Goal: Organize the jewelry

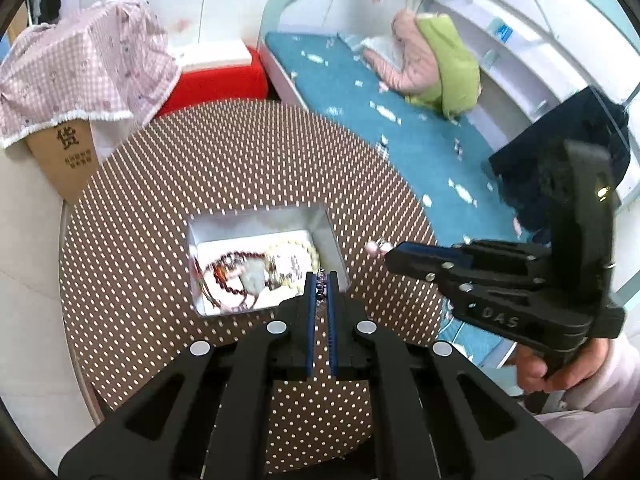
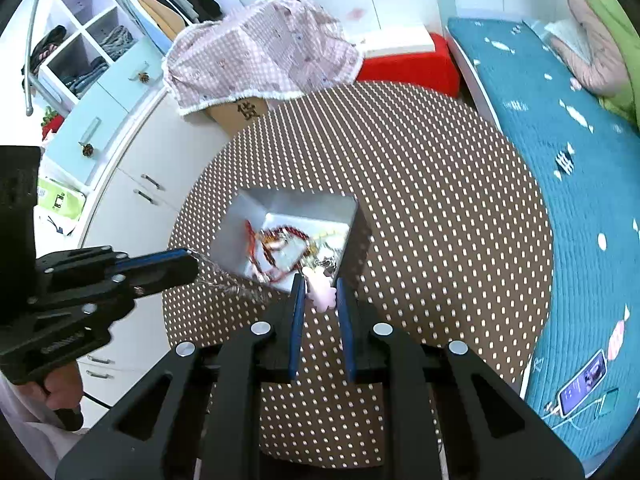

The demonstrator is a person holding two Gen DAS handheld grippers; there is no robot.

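An open silver tin box [image 1: 256, 216] [image 2: 296, 202] sits on the round dotted table and holds dark red bead strings [image 1: 228, 266] and a cream bead bracelet [image 1: 298, 246]. My left gripper [image 1: 321, 285] hovers over the box's near right corner, shut on a thin sparkly silver chain [image 1: 321, 288]. In the right wrist view that chain [image 2: 230, 282] dangles from the left gripper [image 2: 195, 265] beside the box. My right gripper [image 2: 319, 286] is shut on a pale pink charm [image 2: 323, 294] with a small metal clasp. From the left wrist view, the right gripper [image 1: 390, 254] shows the pink charm [image 1: 376, 246] at its tip.
The brown polka-dot tablecloth [image 1: 160, 240] covers the round table. A teal bed [image 1: 400, 132] lies to the right with a phone [image 2: 582, 384] on it. A cardboard box [image 1: 68, 160] under pink checked cloth, a red stool [image 1: 224, 84] and white drawers [image 2: 132, 200] stand behind and left.
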